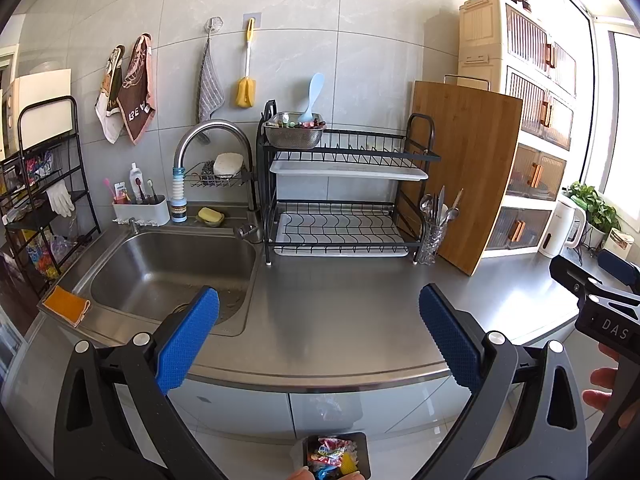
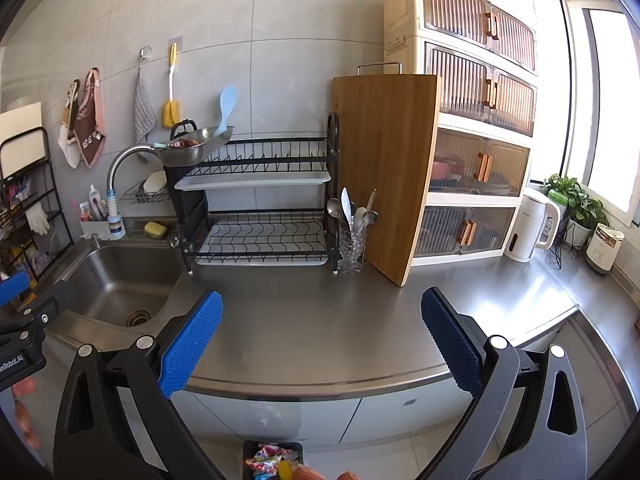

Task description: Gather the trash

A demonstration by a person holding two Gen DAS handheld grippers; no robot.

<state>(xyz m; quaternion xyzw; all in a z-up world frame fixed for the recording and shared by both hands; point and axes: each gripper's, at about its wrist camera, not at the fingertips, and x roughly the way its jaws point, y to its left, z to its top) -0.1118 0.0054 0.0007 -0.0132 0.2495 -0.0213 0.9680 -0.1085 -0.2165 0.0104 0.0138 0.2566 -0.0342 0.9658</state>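
Hovering with jaws spread and empty over the bare steel bench (image 1: 340, 312), the left tool (image 1: 319, 332) and right tool (image 2: 321, 336) seem nearly finished, colourful wrappers (image 1: 334, 456) already filling the bin (image 2: 250, 450) on the floor below.

Both wrist views look forward and slightly down from above the desk's (image 1: 340, 320) front edge, facing the tiled wall. The left view sits nearer the sink (image 1: 168, 264) — both share the dish rack (image 2: 260, 200).
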